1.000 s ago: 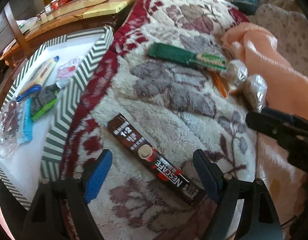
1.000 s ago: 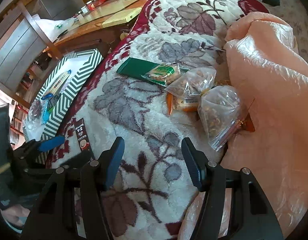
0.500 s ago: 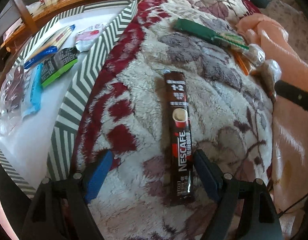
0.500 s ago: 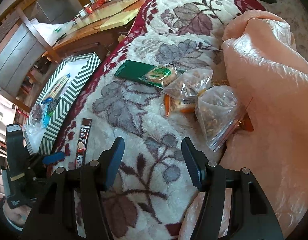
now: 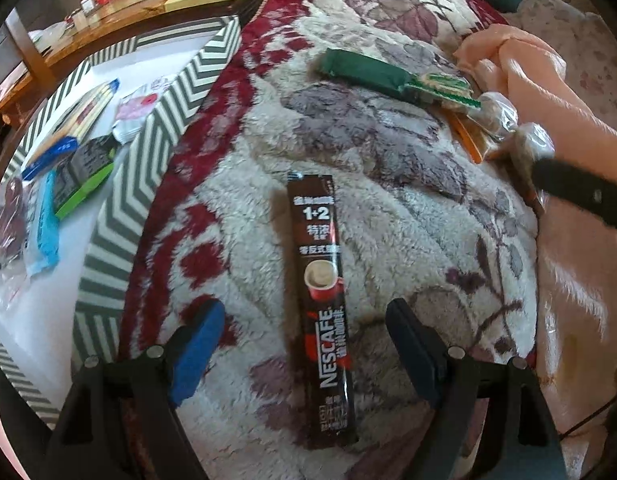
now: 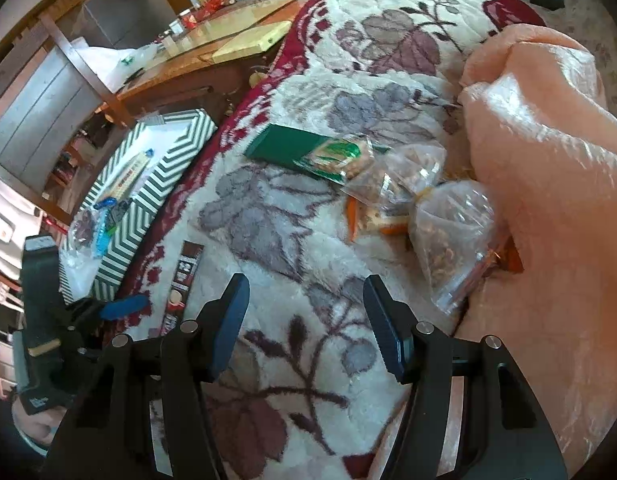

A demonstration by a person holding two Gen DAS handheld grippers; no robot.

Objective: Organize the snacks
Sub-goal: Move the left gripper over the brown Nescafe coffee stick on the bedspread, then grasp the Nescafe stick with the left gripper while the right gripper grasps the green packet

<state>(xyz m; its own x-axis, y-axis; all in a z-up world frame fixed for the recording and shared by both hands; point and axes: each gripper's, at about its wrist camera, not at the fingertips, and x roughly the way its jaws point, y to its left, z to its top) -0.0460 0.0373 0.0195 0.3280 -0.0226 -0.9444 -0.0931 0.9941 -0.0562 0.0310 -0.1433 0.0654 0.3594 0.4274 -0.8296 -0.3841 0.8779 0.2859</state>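
Holding my left tool point(image 5: 304, 344) wide, I see the Nescafe stick point(image 5: 322, 304) lying flat on the floral blanket point(image 5: 388, 208), its near end between the fingers, untouched. My right tool point(image 6: 306, 320) is wide too, holding nothing, near the clear snack bags point(image 6: 448, 224). Beside the blanket, the chevron box point(image 5: 156, 132) holds other packets.

Left black two-finger claw with blue pads point(image 5: 304, 344): jaws spread wide, nothing between pads, both fingers low and level, pointing forward. In right view its body sits far left, tip blue point(image 6: 122, 306), gripped from below by the person's hand point(image 6: 34, 426). Right black two-finger claw with dark blue ribbed pads point(image 6: 306, 320): jaws wide apart, holding nothing, level.
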